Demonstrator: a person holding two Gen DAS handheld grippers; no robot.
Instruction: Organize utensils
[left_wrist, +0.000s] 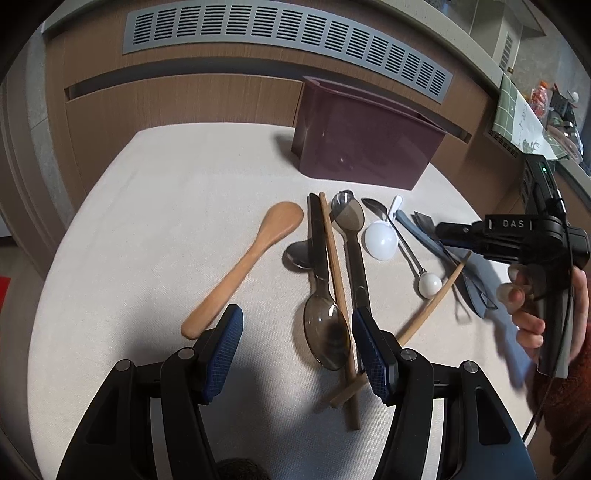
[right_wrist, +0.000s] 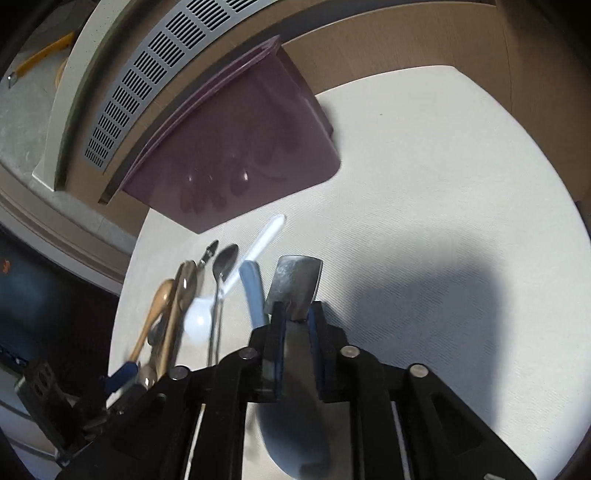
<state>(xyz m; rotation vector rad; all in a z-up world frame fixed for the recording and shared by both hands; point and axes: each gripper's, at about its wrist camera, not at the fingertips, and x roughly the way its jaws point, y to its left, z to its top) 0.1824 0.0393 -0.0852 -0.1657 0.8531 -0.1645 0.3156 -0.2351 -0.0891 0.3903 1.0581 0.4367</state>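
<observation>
Several utensils lie on a white table (left_wrist: 147, 206): a wooden spoon (left_wrist: 251, 262), a clear grey plastic spoon (left_wrist: 327, 332), wooden chopsticks (left_wrist: 334, 266), a white ladle (left_wrist: 382, 238) and a small metal spoon (left_wrist: 402, 245). A maroon utensil holder (left_wrist: 364, 144) stands at the back. My left gripper (left_wrist: 297, 350) is open just above the grey spoon's bowl. My right gripper (right_wrist: 295, 317) is shut on a flat metal utensil handle (right_wrist: 295, 284), held above the table; it also shows in the left wrist view (left_wrist: 443, 232).
A wooden cabinet with a grey vent grille (left_wrist: 288, 40) runs behind the table. The maroon holder (right_wrist: 236, 155) shows in the right wrist view, with a blue-handled utensil (right_wrist: 253, 291) and the white ladle (right_wrist: 199, 321) to the left.
</observation>
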